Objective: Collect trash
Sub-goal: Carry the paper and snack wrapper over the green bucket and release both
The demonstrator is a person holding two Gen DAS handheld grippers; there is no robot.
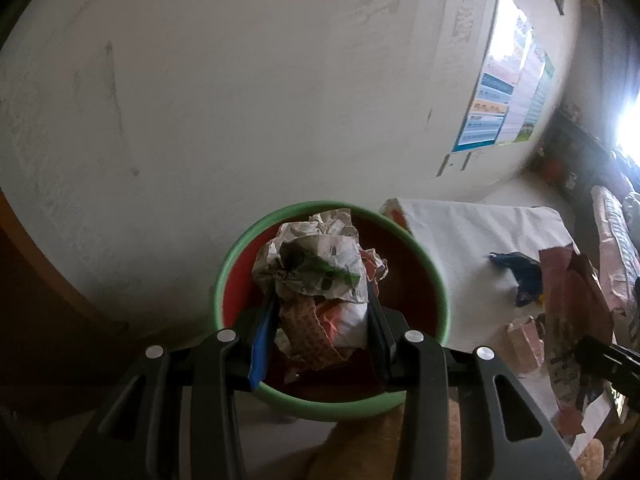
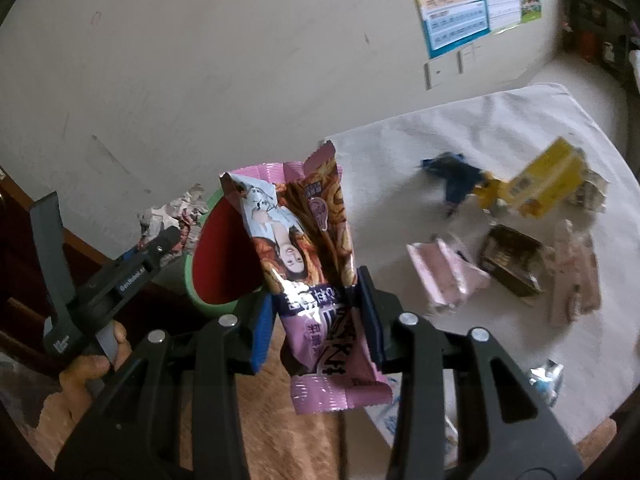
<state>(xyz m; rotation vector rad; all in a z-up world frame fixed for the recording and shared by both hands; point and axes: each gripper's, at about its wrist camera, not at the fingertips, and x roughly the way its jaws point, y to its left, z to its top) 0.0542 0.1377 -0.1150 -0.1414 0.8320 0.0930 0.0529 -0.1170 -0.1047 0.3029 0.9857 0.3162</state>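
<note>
left gripper point(image 1: 320, 312) held a paper wad point(image 1: 316, 264) directly above the bin point(image 1: 224, 280); right gripper point(image 2: 320, 320) gripped a wrapper point(image 2: 304, 248) just beside it, farther off.

One green-rimmed bin point(image 2: 218, 256), two tools, one yellow box point(image 2: 548, 186), one wall poster point(image 2: 472, 4)

The crumpled paper wad point(image 1: 316, 264) is matt and creased. The snack wrapper point(image 2: 308, 264) is glossy plastic film that catches the light. The bin point(image 1: 436, 280) looks like smooth plastic. White matt cloth point(image 2: 460, 136) covers the surface. The wall point(image 1: 220, 100) is matt, scuffed plaster.
</note>
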